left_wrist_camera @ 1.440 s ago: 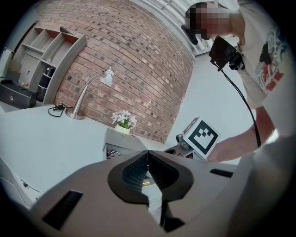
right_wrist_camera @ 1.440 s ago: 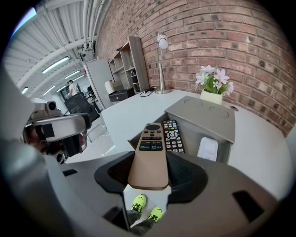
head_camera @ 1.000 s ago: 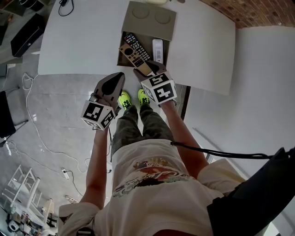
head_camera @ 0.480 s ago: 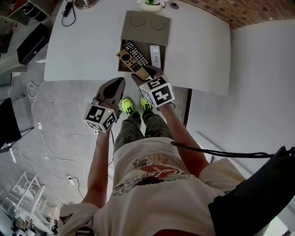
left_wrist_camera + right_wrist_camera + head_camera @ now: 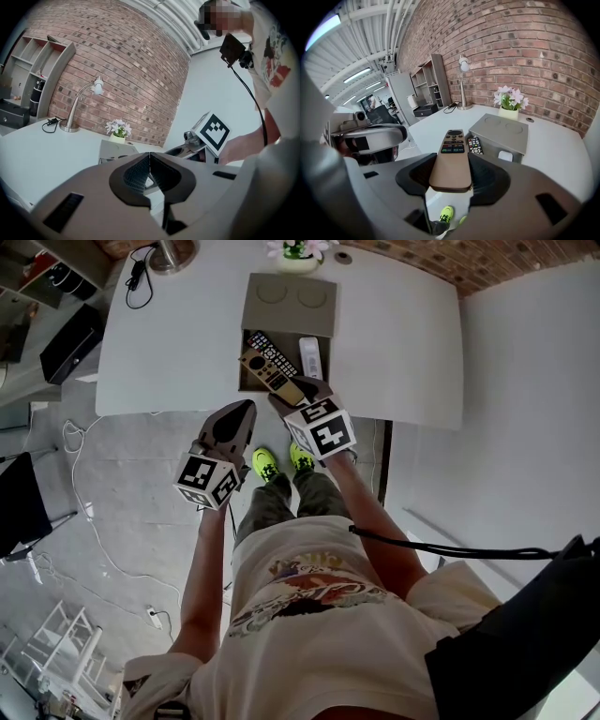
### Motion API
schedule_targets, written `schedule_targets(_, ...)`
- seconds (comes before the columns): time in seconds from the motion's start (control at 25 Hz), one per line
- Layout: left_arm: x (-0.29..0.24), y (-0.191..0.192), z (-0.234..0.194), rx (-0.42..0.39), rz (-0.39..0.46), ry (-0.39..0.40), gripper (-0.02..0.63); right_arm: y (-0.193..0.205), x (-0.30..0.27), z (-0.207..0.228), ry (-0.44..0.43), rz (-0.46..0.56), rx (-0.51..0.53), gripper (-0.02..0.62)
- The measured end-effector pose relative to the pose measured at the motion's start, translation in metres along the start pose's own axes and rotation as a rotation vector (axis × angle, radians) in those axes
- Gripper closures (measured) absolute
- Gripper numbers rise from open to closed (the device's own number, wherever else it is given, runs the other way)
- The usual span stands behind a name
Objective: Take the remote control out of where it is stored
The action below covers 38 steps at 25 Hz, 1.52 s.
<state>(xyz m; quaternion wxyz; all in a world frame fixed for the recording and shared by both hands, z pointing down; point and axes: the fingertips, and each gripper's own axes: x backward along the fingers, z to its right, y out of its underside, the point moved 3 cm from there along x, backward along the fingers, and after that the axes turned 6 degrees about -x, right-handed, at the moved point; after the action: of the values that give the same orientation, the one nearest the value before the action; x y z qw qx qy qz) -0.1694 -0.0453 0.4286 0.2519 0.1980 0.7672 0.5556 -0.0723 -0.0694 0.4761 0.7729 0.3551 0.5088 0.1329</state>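
A grey storage box (image 5: 290, 304) stands open at the near edge of the white table (image 5: 169, 343). My right gripper (image 5: 296, 396) is shut on the near end of a gold-brown remote (image 5: 265, 372), which slants over the box's open front. In the right gripper view the gold-brown remote (image 5: 452, 157) lies clamped between both pads, buttons up. A black remote (image 5: 273, 352) and a white remote (image 5: 309, 356) lie inside the box. My left gripper (image 5: 245, 411) hangs shut and empty off the table's edge, left of the right one.
A desk lamp (image 5: 82, 100) and its cable sit at the table's far left, and a small pot of flowers (image 5: 117, 129) stands behind the box by the brick wall. Shelving and dark cases stand to the left. The person's feet in bright yellow shoes (image 5: 265, 463) are below the table edge.
The head view has tilted, so more of the table's far edge shows. Both grippers keep about the same places; the right one still grips the gold-brown remote.
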Motion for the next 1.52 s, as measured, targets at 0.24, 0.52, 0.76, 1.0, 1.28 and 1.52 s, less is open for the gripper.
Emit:
schedule_targets(0.24, 0.001, -0.002, 0.005, -0.009, 0.001, 0.015, 0.6, 0.0, 0.009, 0.008, 0.016, 0.031, -0.039, 0.387)
schedule_targets(0.52, 0.002, -0.005, 0.01, -0.023, -0.004, 0.029, 0.6, 0.002, 0.023, 0.016, 0.05, 0.066, -0.058, 0.385)
schedule_targets(0.76, 0.001, -0.009, 0.017, -0.041, -0.007, 0.045, 0.6, 0.005, 0.037, 0.022, 0.072, 0.088, -0.078, 0.387)
schedule_targets(1.0, -0.006, -0.01, 0.027, -0.056, -0.013, 0.057, 0.6, 0.01, 0.05, 0.035, 0.092, 0.11, -0.097, 0.387)
schedule_targets(1.28, -0.017, -0.014, 0.041, -0.072, -0.021, 0.07, 0.6, 0.014, 0.066, 0.055, 0.113, 0.127, -0.12, 0.387)
schedule_targets(1.52, -0.03, -0.013, 0.053, -0.078, -0.039, 0.086, 0.6, 0.019, 0.077, 0.074, 0.13, 0.138, -0.147, 0.387)
